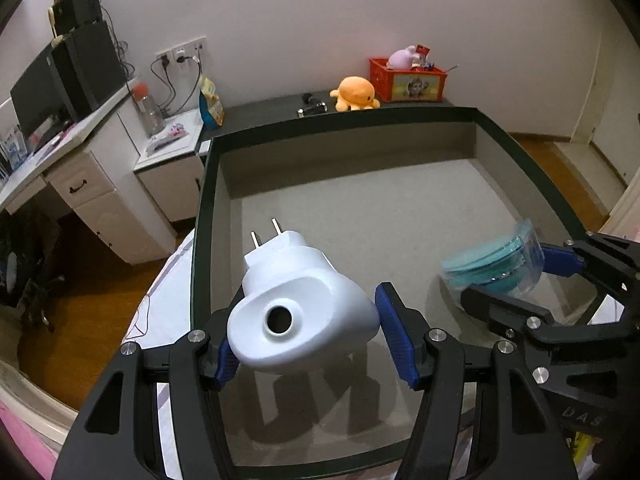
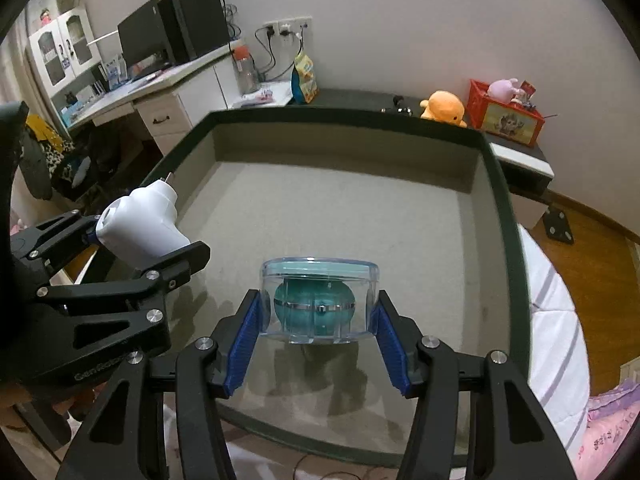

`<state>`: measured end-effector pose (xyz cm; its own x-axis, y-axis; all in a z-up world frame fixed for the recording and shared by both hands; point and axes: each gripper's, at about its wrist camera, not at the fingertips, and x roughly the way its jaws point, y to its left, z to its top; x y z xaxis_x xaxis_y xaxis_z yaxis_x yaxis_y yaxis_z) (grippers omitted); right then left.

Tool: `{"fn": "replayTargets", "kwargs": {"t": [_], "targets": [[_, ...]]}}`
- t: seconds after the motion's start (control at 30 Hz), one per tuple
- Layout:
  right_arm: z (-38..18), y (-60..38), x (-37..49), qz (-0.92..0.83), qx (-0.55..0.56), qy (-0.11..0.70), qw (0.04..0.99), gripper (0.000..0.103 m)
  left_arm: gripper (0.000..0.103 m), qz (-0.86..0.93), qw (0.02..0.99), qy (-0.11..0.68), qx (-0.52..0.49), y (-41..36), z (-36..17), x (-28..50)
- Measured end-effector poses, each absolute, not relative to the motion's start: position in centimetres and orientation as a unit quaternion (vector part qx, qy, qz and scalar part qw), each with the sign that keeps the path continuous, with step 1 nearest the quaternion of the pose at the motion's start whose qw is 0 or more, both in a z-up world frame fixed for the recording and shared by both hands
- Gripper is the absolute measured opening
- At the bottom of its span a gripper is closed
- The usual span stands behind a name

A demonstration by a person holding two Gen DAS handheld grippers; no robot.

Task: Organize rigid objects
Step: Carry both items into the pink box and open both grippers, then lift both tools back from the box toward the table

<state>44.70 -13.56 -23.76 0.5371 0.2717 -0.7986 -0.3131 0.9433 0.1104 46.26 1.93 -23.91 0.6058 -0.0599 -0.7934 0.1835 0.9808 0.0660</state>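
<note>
The left hand-held gripper (image 1: 306, 334) holds a white plug-in device (image 1: 300, 312) between its blue pads, with the two metal prongs pointing away toward the far wall of the big tray (image 1: 208, 184). The right hand-held gripper (image 2: 316, 328) holds a clear round box (image 2: 319, 298) with a teal ball-shaped thing inside it, one blue pad pressed on each side. Both things hang over the grey floor of the tray, near its front edge, the white one to the left of the clear one. There is one white plug-in device, one clear round box and two hand-held grippers. The tray has a dark green rim and low walls. Behind the tray's far wall, on a dark bench (image 1: 276, 106), sit one orange plush toy (image 1: 356, 94) and one red crate (image 1: 408, 80) with a pink plush toy in it. Left of the tray stands a white desk (image 1: 92, 184) with a dark monitor, a bottle with a red cap, and cables plugged into the wall. Nothing lies on the tray floor under the two held things.
</note>
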Motion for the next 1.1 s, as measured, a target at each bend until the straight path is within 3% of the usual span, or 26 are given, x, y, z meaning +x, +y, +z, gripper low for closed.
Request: {"fn": "replayTargets", "kwargs": {"t": [0.07, 0.13, 0.23, 0.27, 0.33, 0.63, 0.83, 0.97, 1.1], "targets": [[-23.7, -13.8, 44.9, 0.168, -0.013, 0.455, 0.874, 0.057, 0.079, -0.048, 0.897, 0.431, 0.083, 2.0, -23.7, 46.3], [-23.5, -14.0, 45.0, 0.166, -0.006, 0.457, 0.874, 0.057, 0.082, -0.042, 0.902, 0.422, 0.084, 2.3, -23.3, 46.1], [-22.8, -14.7, 44.9, 0.154, 0.009, 0.448, 0.880, 0.073, 0.085, -0.047, 0.905, 0.416, 0.070, 2.8, -22.7, 45.4], [-22.4, -14.8, 44.7, 0.151, 0.012, 0.443, 0.884, 0.081, 0.093, -0.045, 0.907, 0.413, 0.071, 2.9, -22.5, 45.1], [-21.6, -15.1, 44.2, 0.149, 0.014, 0.432, 0.889, 0.081, 0.098, -0.033, 0.913, 0.398, 0.078, 3.0, -21.9, 44.1], [-17.3, -15.6, 38.4, 0.141, 0.008, 0.378, 0.915, 0.082, 0.103, -0.023, 0.947, 0.318, 0.049, 4.3, -17.1, 36.2], [-14.3, -15.7, 30.9, 0.127, -0.010, 0.293, 0.947, 0.087, 0.103, -0.002, 0.969, 0.244, 0.036, 4.3, -14.2, 29.0], [-13.1, -16.0, 26.3, 0.101, -0.028, 0.236, 0.966, 0.103, 0.103, 0.010, 0.979, 0.203, 0.030, 3.8, -13.0, 24.4], [-12.9, -16.5, 22.3, 0.091, -0.023, 0.193, 0.977, 0.103, 0.103, 0.005, 0.984, 0.178, 0.024, 3.1, -13.0, 20.6]]}}
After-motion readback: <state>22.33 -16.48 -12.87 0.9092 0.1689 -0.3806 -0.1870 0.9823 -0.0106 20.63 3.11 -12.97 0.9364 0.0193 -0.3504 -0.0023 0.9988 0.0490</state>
